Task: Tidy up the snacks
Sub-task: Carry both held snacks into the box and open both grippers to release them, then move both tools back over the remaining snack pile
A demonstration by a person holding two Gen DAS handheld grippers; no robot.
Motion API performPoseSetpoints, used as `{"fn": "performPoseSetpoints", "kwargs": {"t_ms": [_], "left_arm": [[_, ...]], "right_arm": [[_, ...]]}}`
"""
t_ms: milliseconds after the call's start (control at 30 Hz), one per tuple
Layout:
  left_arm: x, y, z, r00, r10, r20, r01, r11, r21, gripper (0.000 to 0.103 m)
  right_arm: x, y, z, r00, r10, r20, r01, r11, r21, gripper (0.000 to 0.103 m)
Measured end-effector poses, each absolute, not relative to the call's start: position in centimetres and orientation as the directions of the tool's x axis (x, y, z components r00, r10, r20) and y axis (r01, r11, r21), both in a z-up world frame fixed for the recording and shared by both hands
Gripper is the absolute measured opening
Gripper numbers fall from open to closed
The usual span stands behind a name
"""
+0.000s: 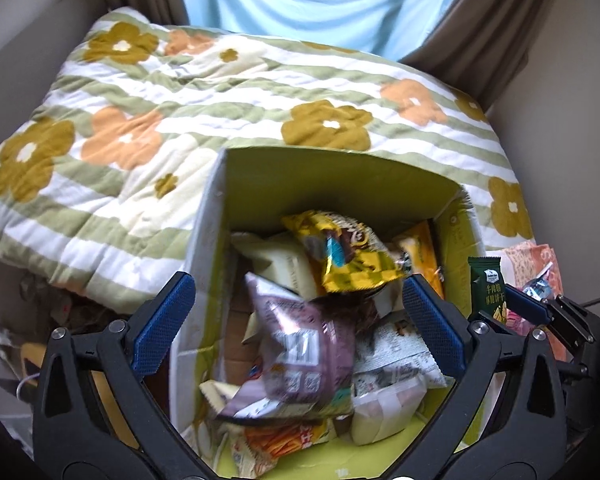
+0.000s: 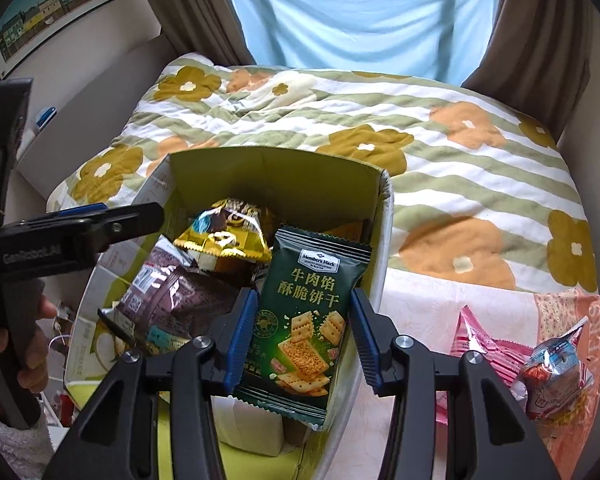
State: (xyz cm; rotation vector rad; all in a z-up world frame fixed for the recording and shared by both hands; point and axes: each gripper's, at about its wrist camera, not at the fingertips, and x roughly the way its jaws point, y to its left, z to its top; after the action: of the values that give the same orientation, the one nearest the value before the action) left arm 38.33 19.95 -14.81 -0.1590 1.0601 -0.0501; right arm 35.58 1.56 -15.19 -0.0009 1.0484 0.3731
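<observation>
A green-lined cardboard box [image 1: 331,172] [image 2: 276,164] holds several snack packs, among them a gold wrapper [image 1: 347,256] [image 2: 228,236] and a brown pouch [image 1: 300,344] [image 2: 180,300]. My left gripper [image 1: 296,328] is open and empty above the box, its jaws wide apart. My right gripper [image 2: 303,340] is shut on a dark green cracker packet [image 2: 303,320] and holds it upright over the box's right side. The packet also shows at the right of the left wrist view [image 1: 487,288].
The box rests against a flower-patterned quilt [image 1: 228,92] [image 2: 459,152] on a bed. A pink snack pack [image 2: 483,344] and a blue-and-red wrapped candy [image 2: 555,372] lie on a peach cloth [image 2: 579,320] to the right. Brown curtains [image 2: 539,32] hang behind.
</observation>
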Motion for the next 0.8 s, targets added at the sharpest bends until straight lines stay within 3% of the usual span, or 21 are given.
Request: {"fn": "performPoseSetpoints", "kwargs": {"t_ms": [267, 333, 367, 400, 433, 800], "left_arm": [[35.7, 21.8, -14.6, 0.488, -0.079, -0.87, -0.102, 0.984, -0.146, 0.103], [35.0, 22.2, -14.5, 0.49, -0.073, -0.869, -0.114, 0.983, -0.147, 0.103], [34.7, 22.4, -14.4, 0.492, -0.069, -0.868, -0.121, 0.982, -0.146, 0.103], [34.4, 22.6, -14.4, 0.494, -0.064, -0.867, -0.127, 0.981, -0.145, 0.103], [34.1, 22.7, -14.3, 0.494, -0.061, -0.867, -0.132, 0.981, -0.144, 0.103], [31.8, 22.3, -13.8, 0.502, -0.078, -0.861, -0.106, 0.983, -0.151, 0.103]], "right_arm": [[35.7, 3.1, -16.0, 0.384, 0.37, -0.846, -0.377, 0.899, 0.222, 0.044], [35.6, 3.5, -16.1, 0.374, 0.404, -0.835, -0.394, 0.884, 0.252, 0.048], [35.5, 3.6, -16.2, 0.369, 0.415, -0.832, -0.401, 0.878, 0.26, 0.063], [35.3, 3.7, -16.1, 0.365, 0.42, -0.831, -0.408, 0.874, 0.263, 0.091], [35.0, 3.8, -16.1, 0.363, 0.422, -0.831, -0.419, 0.87, 0.26, 0.103], [31.8, 2.7, -14.7, 0.4, 0.391, -0.829, -0.432, 0.878, 0.206, 0.103]]}}
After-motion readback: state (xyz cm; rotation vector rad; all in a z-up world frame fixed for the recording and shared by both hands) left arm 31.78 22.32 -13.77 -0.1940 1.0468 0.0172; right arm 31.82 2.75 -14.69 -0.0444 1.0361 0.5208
